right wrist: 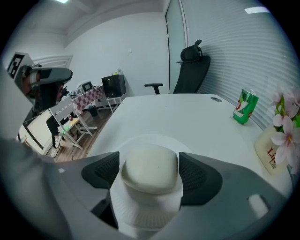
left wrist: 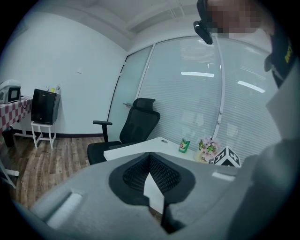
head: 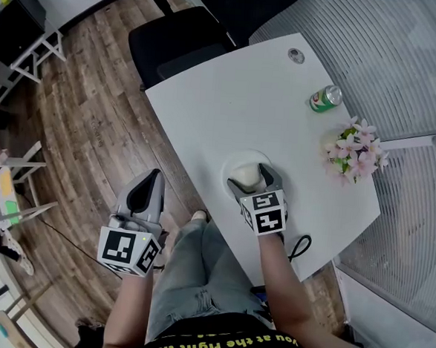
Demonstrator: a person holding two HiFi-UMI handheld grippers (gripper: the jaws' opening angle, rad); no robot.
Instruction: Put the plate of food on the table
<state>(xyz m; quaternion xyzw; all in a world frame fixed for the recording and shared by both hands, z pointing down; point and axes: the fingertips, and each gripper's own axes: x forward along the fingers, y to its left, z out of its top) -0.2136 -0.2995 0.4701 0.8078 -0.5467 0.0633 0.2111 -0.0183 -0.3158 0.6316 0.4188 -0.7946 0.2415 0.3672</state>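
Observation:
A white paper plate (head: 241, 161) carrying a pale round bun (head: 246, 174) rests low over the near part of the white table (head: 230, 103). My right gripper (head: 253, 179) is shut on the plate's near rim. In the right gripper view the rim (right wrist: 146, 213) is bent upward between the jaws of the right gripper (right wrist: 150, 174), and the bun (right wrist: 150, 161) sits just beyond them. My left gripper (head: 152, 180) hangs over the wooden floor left of the table, shut and holding nothing. In the left gripper view, the left gripper (left wrist: 150, 163) points toward the table and chair.
A green can (head: 326, 98) and a pot of pink flowers (head: 353, 153) stand by the table's right edge. A black office chair (head: 183, 41) is pushed against the far side. A black cable (head: 300, 247) hangs off the near corner. Frosted glass walls close in at the right.

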